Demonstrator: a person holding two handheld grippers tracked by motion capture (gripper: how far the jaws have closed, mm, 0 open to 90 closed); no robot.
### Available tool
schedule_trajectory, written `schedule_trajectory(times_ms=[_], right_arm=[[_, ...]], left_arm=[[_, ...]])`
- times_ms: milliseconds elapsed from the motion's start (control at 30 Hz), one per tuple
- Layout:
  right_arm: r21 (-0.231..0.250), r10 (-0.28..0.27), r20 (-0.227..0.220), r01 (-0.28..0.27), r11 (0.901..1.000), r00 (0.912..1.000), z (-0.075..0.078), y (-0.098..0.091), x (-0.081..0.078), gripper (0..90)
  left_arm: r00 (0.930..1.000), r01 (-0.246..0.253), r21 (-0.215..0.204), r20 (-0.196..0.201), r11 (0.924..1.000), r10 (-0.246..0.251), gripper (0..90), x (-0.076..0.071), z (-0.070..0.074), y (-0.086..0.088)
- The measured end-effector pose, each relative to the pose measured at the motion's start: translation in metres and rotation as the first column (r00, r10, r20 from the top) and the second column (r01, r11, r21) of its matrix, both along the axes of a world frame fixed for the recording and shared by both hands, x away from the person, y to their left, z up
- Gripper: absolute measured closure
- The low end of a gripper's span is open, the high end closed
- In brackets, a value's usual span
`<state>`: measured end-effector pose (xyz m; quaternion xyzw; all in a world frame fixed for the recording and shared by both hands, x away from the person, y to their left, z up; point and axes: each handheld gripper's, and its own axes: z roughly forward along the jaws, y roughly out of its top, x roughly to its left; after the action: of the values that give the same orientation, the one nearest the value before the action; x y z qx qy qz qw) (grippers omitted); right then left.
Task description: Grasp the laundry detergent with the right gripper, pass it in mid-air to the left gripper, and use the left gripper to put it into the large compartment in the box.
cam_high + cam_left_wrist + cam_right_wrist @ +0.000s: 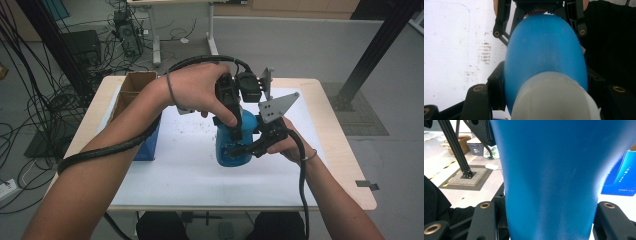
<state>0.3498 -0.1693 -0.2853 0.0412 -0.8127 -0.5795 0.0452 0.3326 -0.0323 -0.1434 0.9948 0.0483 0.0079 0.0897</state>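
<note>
While both grippers were closed on it, the blue bottle (231, 145) stood near the middle of the bench (340, 150), on the white sheet (190, 170) that covers most of the top. The left gripper (234, 131) came down from above, its jaws shut against the bottle's shoulders just below the pale cap (554, 100); the right gripper (250, 148) reached in from the side and clamped the lower body, its jaws pressed to either flank. The bottle looked like smooth moulded plastic, stiff enough to take a firm squeeze without denting, and probably light, though whether it held any liquid could not be told from these views. Its glossy, curved walls would be slippery, so the narrower upper part and the flat-sided base seemed the safest places to hold; a grip on the rounded belly would tend to slide. A blue box (148, 147) stood well apart at the left edge of the sheet.
</note>
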Motion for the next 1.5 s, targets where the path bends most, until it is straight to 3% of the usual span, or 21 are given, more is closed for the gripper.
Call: schedule_trajectory(times_ms=[1500], right_arm=[[0.006, -0.008, 0.014, 0.008, 0.9999, 0.9999, 0.0023, -0.002, 0.0011, 44.4]], left_arm=[[0.9999, -0.004, -0.007, 0.016, 1.0, 0.004, 37.7, -0.0004, 0.0024, -0.0012]])
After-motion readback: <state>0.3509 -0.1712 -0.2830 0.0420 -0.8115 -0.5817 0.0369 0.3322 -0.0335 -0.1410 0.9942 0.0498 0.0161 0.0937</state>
